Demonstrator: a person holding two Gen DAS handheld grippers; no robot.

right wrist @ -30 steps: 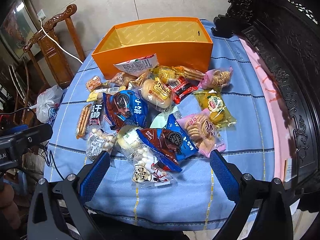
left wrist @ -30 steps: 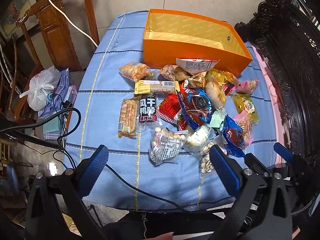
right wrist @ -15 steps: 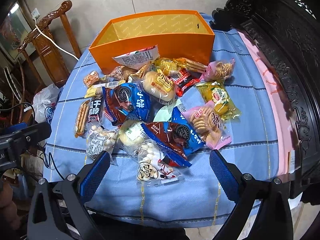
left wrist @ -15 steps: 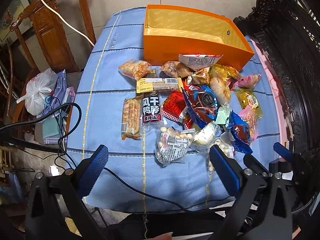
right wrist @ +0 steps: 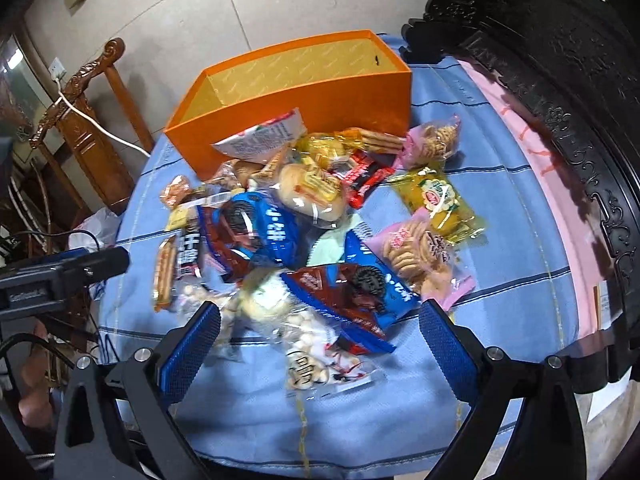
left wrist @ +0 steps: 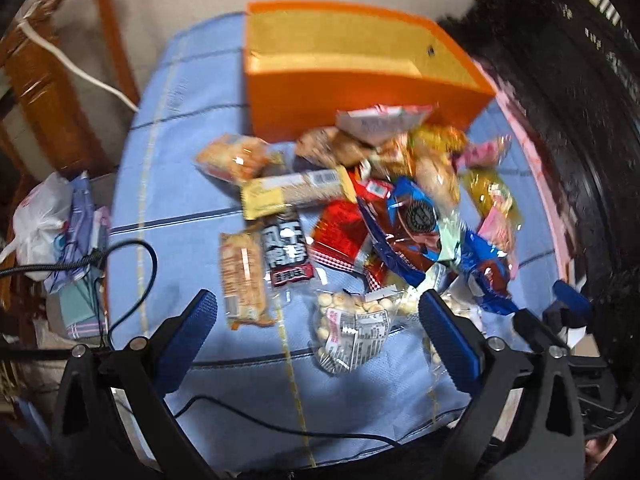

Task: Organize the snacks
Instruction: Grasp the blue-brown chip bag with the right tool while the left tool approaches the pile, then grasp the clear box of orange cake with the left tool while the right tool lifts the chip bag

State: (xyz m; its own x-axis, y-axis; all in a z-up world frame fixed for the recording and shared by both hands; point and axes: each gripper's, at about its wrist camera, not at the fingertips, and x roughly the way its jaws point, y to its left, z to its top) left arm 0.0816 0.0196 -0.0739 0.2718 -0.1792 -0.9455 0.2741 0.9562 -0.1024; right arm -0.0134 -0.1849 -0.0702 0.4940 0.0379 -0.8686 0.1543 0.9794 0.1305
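- My left gripper (left wrist: 316,316) hangs above the near edge of the blue tablecloth (left wrist: 176,184), its fingers spread wide with nothing between them.
- My right gripper (right wrist: 320,328) is the same: fingers wide apart, empty, poised over the near side of the snack pile (right wrist: 320,216).
- The snacks lie in a loose heap at the middle of the cloth, many overlapping one another.
- The orange box (right wrist: 304,108) stands open at the far side of the table; I see no packet on its yellow inside walls, though its floor is hidden from me.
- A white packet (right wrist: 264,140) leans against the box's near wall, and other packets crowd right up to it.
- Nearest my left fingers is a clear bag of small white balls (left wrist: 352,328); left of it lie a long tan biscuit pack (left wrist: 242,276) and a black pack with white characters (left wrist: 286,248), side by side.
- Nearest my right fingers is a blue cookie bag (right wrist: 352,284) lying over a clear bag of white pieces (right wrist: 316,356).
- A black cable (left wrist: 132,280) trails over the left edge of the cloth near my left gripper.
- A wooden chair (right wrist: 88,120) with a white cord stands far left; dark carved furniture (right wrist: 560,60) runs along the right side of the table.
- A white plastic bag (left wrist: 36,224) sits left of the table, lower down.
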